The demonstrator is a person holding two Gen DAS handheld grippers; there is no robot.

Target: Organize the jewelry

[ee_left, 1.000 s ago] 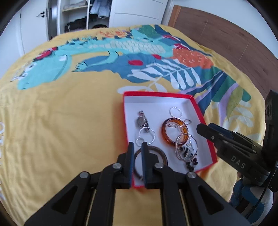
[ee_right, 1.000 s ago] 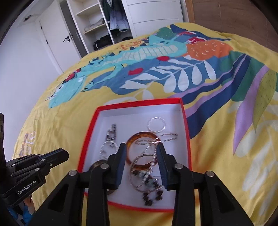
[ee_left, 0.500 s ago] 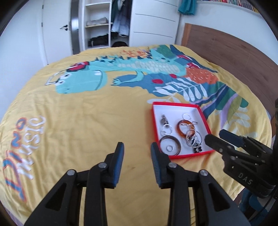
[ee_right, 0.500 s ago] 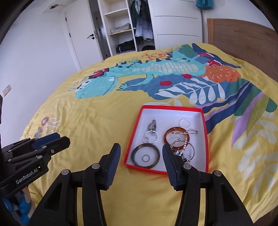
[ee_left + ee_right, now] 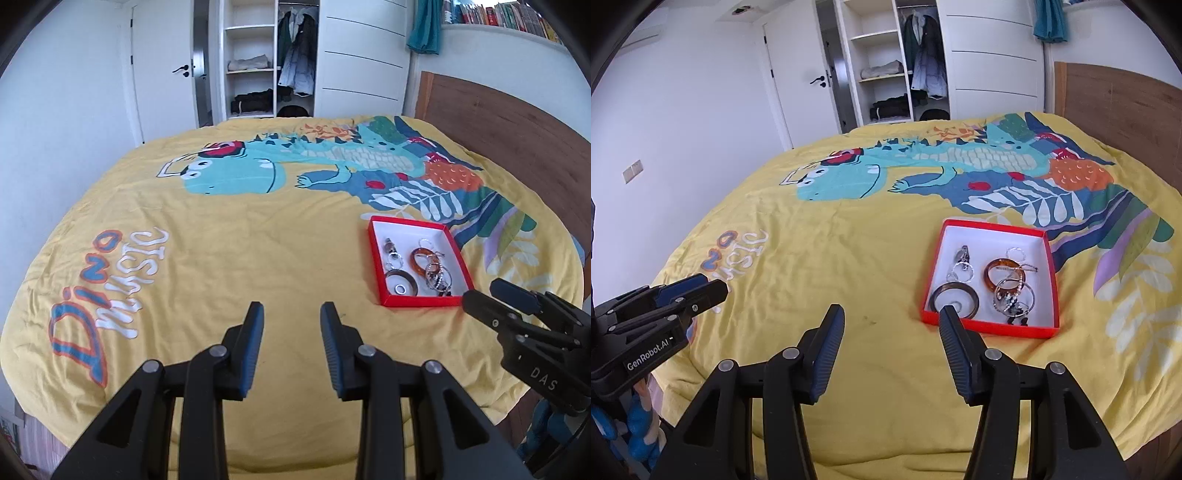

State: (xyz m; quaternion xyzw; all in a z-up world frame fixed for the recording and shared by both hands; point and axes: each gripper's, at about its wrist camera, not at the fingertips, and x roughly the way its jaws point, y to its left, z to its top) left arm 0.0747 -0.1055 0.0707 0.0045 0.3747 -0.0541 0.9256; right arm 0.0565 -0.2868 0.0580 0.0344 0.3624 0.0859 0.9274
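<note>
A red box (image 5: 380, 275) with a white inside lies on the yellow bedspread; it also shows in the right wrist view (image 5: 1049, 258). In it lie an amber bangle (image 5: 999, 276), a dark bangle (image 5: 953, 300), silver rings and chains (image 5: 962, 264) and a beaded cluster (image 5: 1014, 301). My left gripper (image 5: 291, 314) is open and empty, held above the bed to the left of the box. My right gripper (image 5: 892, 314) is open and empty, near the box's front left corner.
The yellow dinosaur bedspread (image 5: 221, 236) covers the whole bed. A wooden headboard (image 5: 498, 122) stands at the right. An open wardrobe (image 5: 266, 59) with shelves and hanging clothes and a white door (image 5: 162, 70) stand beyond the bed's far edge.
Both grippers have drawn back and up from the box. The left gripper has opened and left the dark bangle in the box. The right gripper has opened wider.
</note>
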